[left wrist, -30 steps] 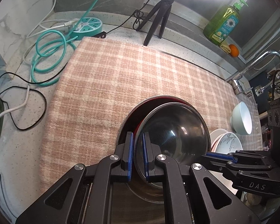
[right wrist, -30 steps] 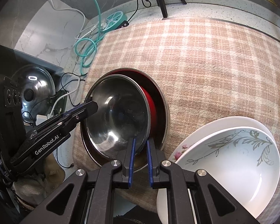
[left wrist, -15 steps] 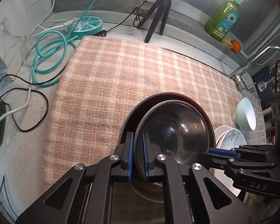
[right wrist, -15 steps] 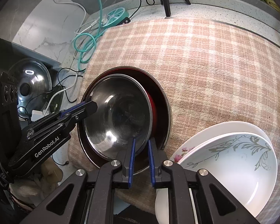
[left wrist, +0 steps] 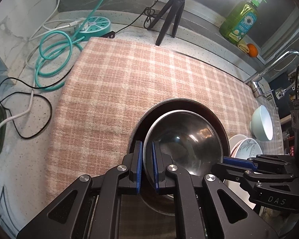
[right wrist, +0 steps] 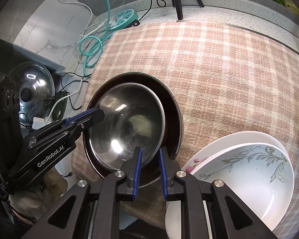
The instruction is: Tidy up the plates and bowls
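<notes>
A steel bowl (left wrist: 185,139) (right wrist: 127,125) rests inside a larger dark bowl (left wrist: 177,100) (right wrist: 173,107) with a reddish lining, on the checked cloth (left wrist: 139,79). My left gripper (left wrist: 147,167) is shut on the steel bowl's left rim; its tip (right wrist: 97,115) also shows in the right wrist view. My right gripper (right wrist: 149,165) straddles the bowl's near right rim with its jaws a little apart, and the pads do not seem to press. It shows in the left wrist view as the right gripper (left wrist: 227,160). Two stacked white plates (right wrist: 249,169) lie to the right.
A pale green bowl (left wrist: 263,121) stands on the cloth's right end near the faucet (left wrist: 269,69). A tripod (left wrist: 169,16), a teal power strip (left wrist: 95,24) with cables and a soap bottle (left wrist: 241,22) line the back. A steel pot lid (right wrist: 31,85) lies left.
The steel bowl has sunk lower and flatter into the larger bowl, hiding the red lining. The right gripper's jaws have widened slightly. The left gripper keeps its grip.
</notes>
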`<state>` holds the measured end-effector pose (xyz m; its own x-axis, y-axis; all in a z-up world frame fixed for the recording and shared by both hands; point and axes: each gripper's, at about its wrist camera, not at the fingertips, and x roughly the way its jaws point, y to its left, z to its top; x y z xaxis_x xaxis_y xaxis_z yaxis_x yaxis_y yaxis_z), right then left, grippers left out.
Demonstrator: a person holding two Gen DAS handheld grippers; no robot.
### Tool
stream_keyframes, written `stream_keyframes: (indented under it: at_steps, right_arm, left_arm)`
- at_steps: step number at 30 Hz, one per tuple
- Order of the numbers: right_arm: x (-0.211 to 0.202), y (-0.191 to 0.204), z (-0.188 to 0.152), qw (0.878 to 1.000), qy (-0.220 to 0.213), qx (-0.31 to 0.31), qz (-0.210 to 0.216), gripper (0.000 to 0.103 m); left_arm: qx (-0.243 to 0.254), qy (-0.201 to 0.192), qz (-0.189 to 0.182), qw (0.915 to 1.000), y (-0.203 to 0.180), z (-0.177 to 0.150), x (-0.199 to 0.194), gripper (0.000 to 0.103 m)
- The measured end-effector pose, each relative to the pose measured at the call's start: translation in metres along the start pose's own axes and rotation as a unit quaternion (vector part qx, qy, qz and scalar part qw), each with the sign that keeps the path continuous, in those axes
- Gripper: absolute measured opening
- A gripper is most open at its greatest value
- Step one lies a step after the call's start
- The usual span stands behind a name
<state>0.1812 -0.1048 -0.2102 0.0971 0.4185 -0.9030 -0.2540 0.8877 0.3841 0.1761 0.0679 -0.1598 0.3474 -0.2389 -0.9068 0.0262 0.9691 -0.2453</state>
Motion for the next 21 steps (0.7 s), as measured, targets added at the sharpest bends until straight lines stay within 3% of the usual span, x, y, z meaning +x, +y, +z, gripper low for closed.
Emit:
stream_keyframes:
  at_steps: [21]
  right_arm:
    - [-0.012, 0.000, -0.003, 1.000, -0.019, 0.000, -0.004, 0.020]
  left_arm:
    - [-0.008, -0.010, -0.004, 0.9999, 0.002, 0.000, -0.010, 0.008]
